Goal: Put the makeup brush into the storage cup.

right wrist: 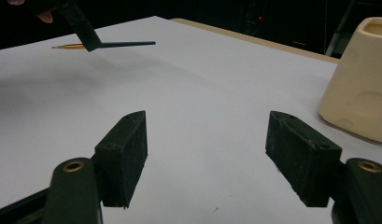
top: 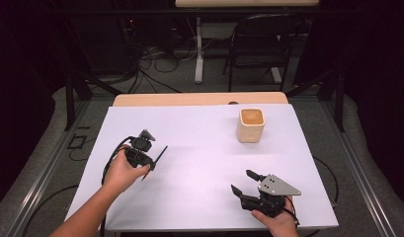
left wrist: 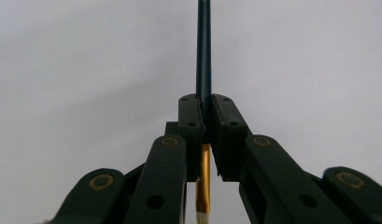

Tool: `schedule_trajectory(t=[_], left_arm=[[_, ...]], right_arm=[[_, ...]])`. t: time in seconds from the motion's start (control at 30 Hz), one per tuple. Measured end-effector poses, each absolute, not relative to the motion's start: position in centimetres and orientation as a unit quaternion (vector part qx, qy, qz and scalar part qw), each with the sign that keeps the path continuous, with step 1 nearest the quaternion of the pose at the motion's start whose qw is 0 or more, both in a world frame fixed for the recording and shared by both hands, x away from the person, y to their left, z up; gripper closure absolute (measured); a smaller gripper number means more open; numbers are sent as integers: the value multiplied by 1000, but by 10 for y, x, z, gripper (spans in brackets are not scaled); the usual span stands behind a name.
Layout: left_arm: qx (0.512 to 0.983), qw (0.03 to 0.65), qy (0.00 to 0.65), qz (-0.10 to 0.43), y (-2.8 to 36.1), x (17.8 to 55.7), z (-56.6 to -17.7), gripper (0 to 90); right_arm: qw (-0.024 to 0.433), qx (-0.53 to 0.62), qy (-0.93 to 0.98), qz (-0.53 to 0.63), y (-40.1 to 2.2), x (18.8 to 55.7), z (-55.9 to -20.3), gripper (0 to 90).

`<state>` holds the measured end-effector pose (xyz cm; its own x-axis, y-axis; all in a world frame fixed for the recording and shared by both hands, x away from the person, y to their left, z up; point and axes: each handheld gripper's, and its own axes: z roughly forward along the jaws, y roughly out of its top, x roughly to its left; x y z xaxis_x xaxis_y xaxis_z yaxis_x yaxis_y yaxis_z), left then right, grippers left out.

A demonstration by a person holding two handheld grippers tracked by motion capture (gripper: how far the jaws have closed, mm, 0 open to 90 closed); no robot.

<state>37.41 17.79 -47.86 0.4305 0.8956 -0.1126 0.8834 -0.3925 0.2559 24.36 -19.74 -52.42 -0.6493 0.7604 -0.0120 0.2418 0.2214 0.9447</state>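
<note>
1. Paintbrush, slim, with a dark blue-green handle [left wrist: 203, 51], a gold metal ferrule and a pale tip, sits clamped in the left gripper [top: 149, 159] at about eight o'clock on the white-covered worktop [top: 199, 143], lifted off the surface.
2. Left jaws are nearly closed, pinching the handle just above the ferrule; the long end sticks out beyond the jaws.
3. My guess is that it handles as light and stiff, but its thin, smooth, round handle could roll or swivel in the pads. A hold near the ferrule, as now, seems steadiest; the bristles look like the delicate part.
4. Right gripper [top: 245, 183] rests near five o'clock, its jaws spread wide with nothing between them.
5. Cream ceramic cup [top: 251, 125], squarish and open-topped, stands near one o'clock, well apart from both grippers.
6. Open worktop lies between brush and cup; the near and left edges are close to the left hand.
</note>
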Motion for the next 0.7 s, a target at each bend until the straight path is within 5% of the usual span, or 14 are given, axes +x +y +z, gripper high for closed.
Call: schedule_trajectory(t=[0.7], left_arm=[[868, 159, 471, 17, 169, 354, -468, 830]], right_arm=[[265, 323, 750, 513, -193, 243, -526, 318]])
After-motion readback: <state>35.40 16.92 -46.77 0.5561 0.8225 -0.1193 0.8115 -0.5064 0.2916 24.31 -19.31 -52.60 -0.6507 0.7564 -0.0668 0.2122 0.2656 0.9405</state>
